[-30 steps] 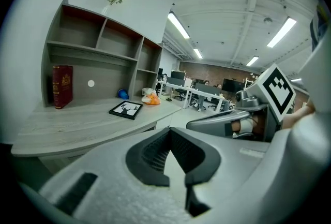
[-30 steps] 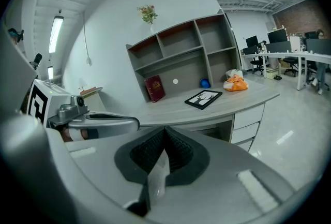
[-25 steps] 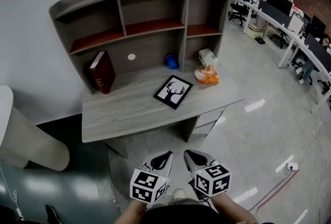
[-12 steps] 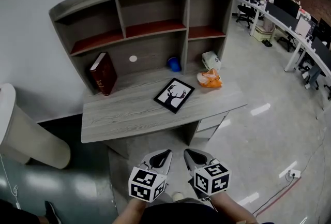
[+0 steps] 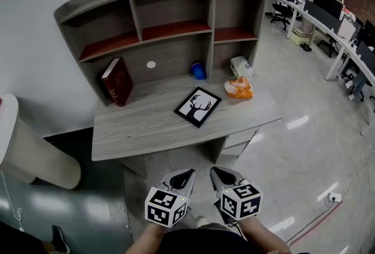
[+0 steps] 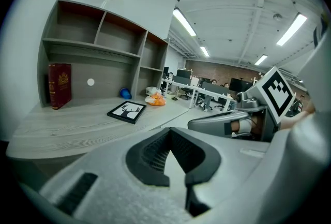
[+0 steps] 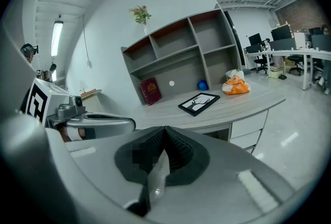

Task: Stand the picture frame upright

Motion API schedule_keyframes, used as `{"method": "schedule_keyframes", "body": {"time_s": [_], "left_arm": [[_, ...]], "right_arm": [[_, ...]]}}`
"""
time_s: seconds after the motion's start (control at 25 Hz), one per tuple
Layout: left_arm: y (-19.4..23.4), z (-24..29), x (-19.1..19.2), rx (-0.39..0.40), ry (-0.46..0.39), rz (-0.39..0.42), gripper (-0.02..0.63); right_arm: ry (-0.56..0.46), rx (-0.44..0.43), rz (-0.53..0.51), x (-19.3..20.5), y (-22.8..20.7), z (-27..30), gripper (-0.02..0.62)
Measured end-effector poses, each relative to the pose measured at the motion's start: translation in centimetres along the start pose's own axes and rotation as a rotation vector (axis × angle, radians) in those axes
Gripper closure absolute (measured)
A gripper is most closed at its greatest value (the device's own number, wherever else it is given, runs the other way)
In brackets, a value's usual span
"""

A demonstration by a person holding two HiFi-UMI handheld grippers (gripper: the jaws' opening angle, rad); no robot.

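Observation:
The picture frame (image 5: 197, 107), black-edged with a deer silhouette on white, lies flat on the grey wooden desk (image 5: 135, 129), towards its right half; it also shows as picture frame (image 6: 126, 111) and picture frame (image 7: 199, 103). My left gripper (image 5: 184, 176) and right gripper (image 5: 217, 175) hang side by side in front of the desk, well short of its front edge. Both are shut with nothing between the jaws, and both are far from the frame.
A shelf unit (image 5: 170, 24) rises at the desk's back. A dark red book (image 5: 116, 81) leans at the left, a blue ball (image 5: 198, 71) and an orange-and-white bag (image 5: 238, 88) sit at the right. Drawers (image 5: 239, 138) hang under the desk. A beige rounded object (image 5: 29, 153) stands left.
The view has shifted slightly towards the desk; the two grippers stay low in the picture, shut, side by side. Nothing on the desk has moved.

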State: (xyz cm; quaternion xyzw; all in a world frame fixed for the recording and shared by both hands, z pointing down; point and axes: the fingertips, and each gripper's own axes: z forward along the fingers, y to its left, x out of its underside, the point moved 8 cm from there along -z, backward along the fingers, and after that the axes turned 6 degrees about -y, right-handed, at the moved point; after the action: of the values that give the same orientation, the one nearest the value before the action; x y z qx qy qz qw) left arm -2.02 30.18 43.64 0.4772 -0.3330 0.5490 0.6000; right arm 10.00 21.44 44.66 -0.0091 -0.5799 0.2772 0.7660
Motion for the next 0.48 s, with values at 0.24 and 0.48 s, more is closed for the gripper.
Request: {"method": "schedule_keyframes", "body": {"time_s": [0.24,0.48], "left_arm": [[0.6,1.3,-0.4,0.006,0.015,0.024,0.611],[1.7,2.7,-1.1,0.014,0.024,0.048,0.611]], "right_arm": [[0.004,0.010,0.005,-0.3,-0.7,0.7,0.597],[0.004,0.025,0.014,-0.9,-1.3,2.2,0.597]]}}
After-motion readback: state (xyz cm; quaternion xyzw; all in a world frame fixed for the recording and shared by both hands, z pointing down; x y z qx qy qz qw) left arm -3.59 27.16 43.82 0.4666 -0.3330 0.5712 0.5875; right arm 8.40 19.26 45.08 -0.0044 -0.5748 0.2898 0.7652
